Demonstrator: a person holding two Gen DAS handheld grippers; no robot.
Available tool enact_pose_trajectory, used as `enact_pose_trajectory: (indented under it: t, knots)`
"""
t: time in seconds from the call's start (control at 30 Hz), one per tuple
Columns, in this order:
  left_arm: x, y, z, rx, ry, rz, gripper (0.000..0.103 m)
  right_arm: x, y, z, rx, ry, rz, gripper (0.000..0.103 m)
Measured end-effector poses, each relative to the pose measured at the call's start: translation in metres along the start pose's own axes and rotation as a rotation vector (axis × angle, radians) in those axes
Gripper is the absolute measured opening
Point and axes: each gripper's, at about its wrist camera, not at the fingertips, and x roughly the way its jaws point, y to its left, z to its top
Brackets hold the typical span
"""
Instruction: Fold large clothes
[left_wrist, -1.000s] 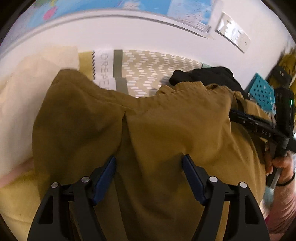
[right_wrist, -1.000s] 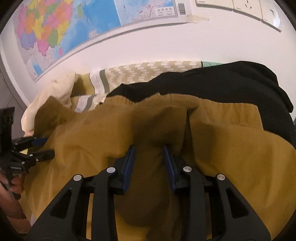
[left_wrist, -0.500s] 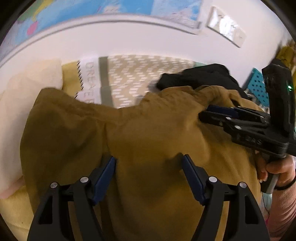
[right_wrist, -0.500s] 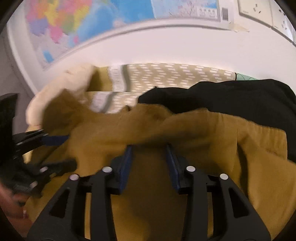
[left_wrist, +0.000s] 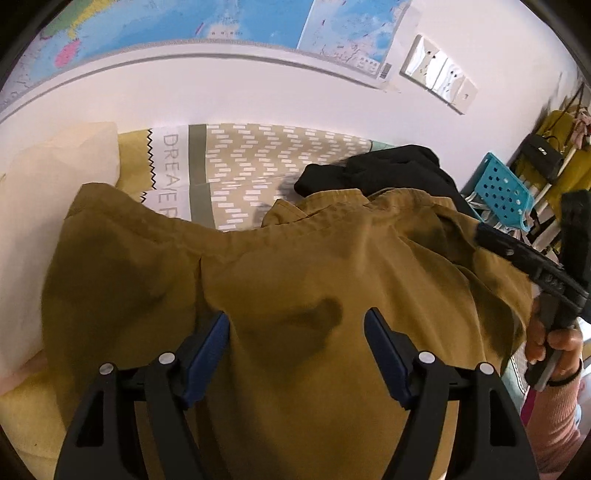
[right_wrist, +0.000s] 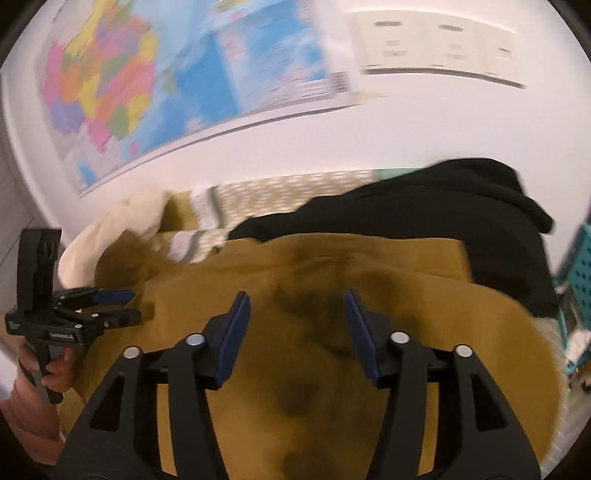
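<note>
So the mustard-brown garment (left_wrist: 303, 280) is spread over the patterned bedspread (left_wrist: 258, 162), filling most of both wrist views, with a black garment (right_wrist: 424, 210) bunched up behind its far edge near the wall. Biggest change from a second ago: the right gripper (right_wrist: 295, 325) had its blue pads close together with a fold of the brown cloth rising between them, and now its jaws are opening, the pads stand well apart and the fabric just lies flat under and between them, not pinched by anything I can see. The right view is also blurry and shows way more of the wall map (right_wrist: 155, 74) than before, so that hand has tipped up and pulled off the cloth. In the left view you can see it at the right edge, held by a hand (left_wrist: 554, 343) in a pink sleeve, farther to the right than half a second ago, when it reached in over the brown cloth. The left gripper (left_wrist: 295, 339) looks about the same as earlier: spread wide, hovering over the brown fabric with nothing clamped. A cream pillow (left_wrist: 48, 177) sits off to the left and a teal perforated basket (left_wrist: 498, 192) is over on the right past the bed.
</note>
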Motion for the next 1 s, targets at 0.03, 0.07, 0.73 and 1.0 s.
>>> enact_pose_trajectory:
  t: [0.03,0.07,0.73,1.0]
  knots:
    - [0.004,0.0,0.004,-0.008,0.012,0.0,0.072,0.001,-0.008,0.002,0.026,0.005,-0.003,0.056]
    - [0.006,0.0,0.007,-0.013,0.019,-0.001,0.072,0.003,-0.011,0.004,0.04,0.013,0.015,0.056]
    - [-0.018,0.002,0.014,-0.02,-0.084,0.017,0.071,0.039,0.03,0.023,-0.064,0.079,0.144,0.064]
    - [-0.078,0.008,-0.061,0.076,-0.126,-0.007,0.076,-0.065,-0.023,-0.042,-0.008,0.013,0.057,0.067]
